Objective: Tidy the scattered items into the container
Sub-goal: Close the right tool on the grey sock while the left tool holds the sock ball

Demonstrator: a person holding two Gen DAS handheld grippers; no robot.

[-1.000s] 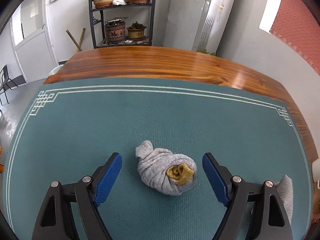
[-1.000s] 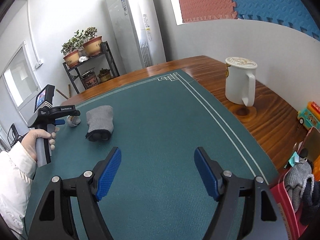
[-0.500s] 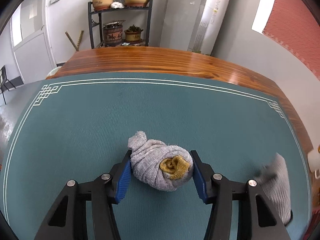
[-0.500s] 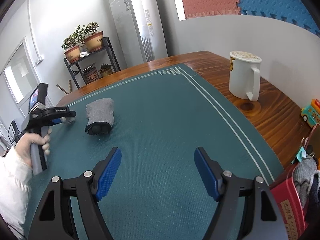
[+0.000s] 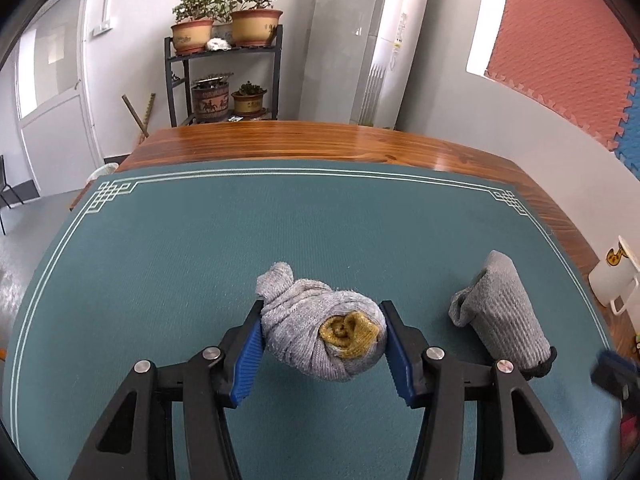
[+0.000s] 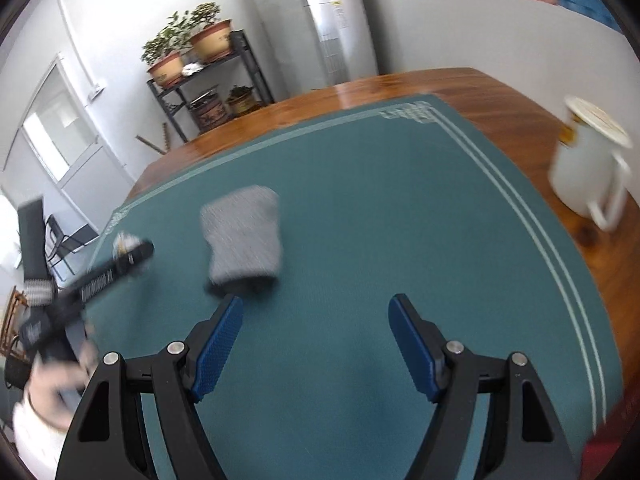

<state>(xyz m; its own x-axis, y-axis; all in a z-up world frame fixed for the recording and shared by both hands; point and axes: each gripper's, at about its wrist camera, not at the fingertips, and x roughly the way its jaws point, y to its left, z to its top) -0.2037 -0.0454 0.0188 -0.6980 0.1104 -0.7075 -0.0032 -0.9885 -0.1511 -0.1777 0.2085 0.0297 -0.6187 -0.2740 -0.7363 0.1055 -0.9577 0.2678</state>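
Note:
My left gripper (image 5: 322, 344) is shut on a rolled grey sock bundle (image 5: 320, 330) with a yellow core, its blue pads pressed on both sides, just over the green mat (image 5: 200, 264). A second folded grey sock (image 5: 502, 316) with a dark cuff lies on the mat to its right. In the right wrist view that folded sock (image 6: 244, 240) lies just ahead and left of my right gripper (image 6: 316, 340), which is open and empty. The left gripper (image 6: 100, 276) shows there at far left, blurred.
A white mug (image 6: 586, 176) stands on the wooden table (image 6: 500, 96) at the right, beyond the mat's edge; it also shows in the left wrist view (image 5: 616, 276). A red container edge (image 6: 608, 448) shows at bottom right. A plant shelf (image 5: 224, 76) stands past the table.
My left gripper closed on the sock bundle and lifted it slightly. My right gripper swung left and closer to the folded grey sock, staying open.

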